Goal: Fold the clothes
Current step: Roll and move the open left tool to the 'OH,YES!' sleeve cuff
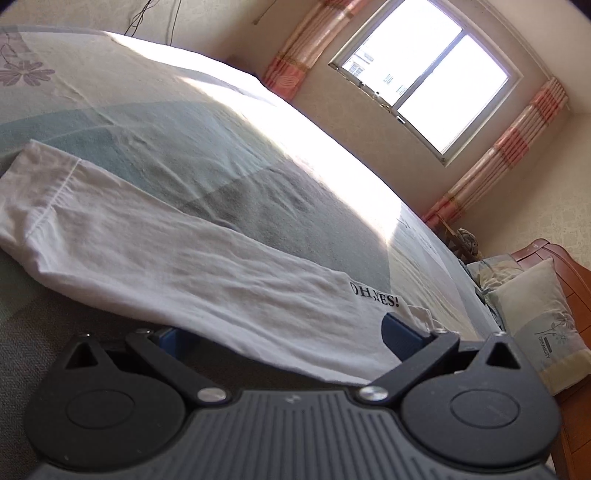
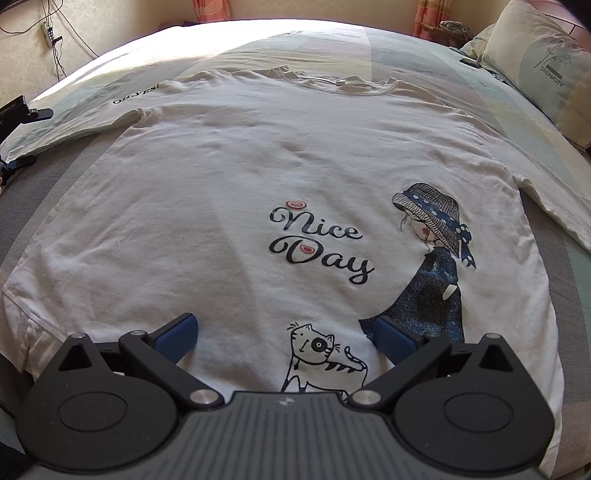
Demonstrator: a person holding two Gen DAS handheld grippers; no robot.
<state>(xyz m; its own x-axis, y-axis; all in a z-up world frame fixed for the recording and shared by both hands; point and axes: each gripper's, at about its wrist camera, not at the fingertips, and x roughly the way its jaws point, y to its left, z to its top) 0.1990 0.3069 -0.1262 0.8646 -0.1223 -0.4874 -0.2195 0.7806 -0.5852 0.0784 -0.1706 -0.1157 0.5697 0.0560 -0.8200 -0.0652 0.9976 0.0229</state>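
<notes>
A white T-shirt (image 2: 229,162) lies face up and flat on the bed, printed with "Nice Day", a girl in a hat and a cat. My right gripper (image 2: 286,338) is open just above its bottom hem, one blue pad on each side of the cat print. The shirt's left sleeve (image 1: 177,251), marked "OH,YES!", stretches sideways. My left gripper (image 1: 288,336) is open at that sleeve's edge: the cloth lies across the gap and hides most of the left pad. In the right wrist view the left gripper (image 2: 29,136) shows at the far left beside the sleeve.
The bedsheet (image 1: 207,155) is pale green and grey with a bright sun patch. Pillows (image 2: 546,70) and a wooden headboard (image 1: 569,288) are at the bed's head. A window (image 1: 428,81) with pink curtains is behind. Cables and a power strip (image 2: 48,31) hang on the wall.
</notes>
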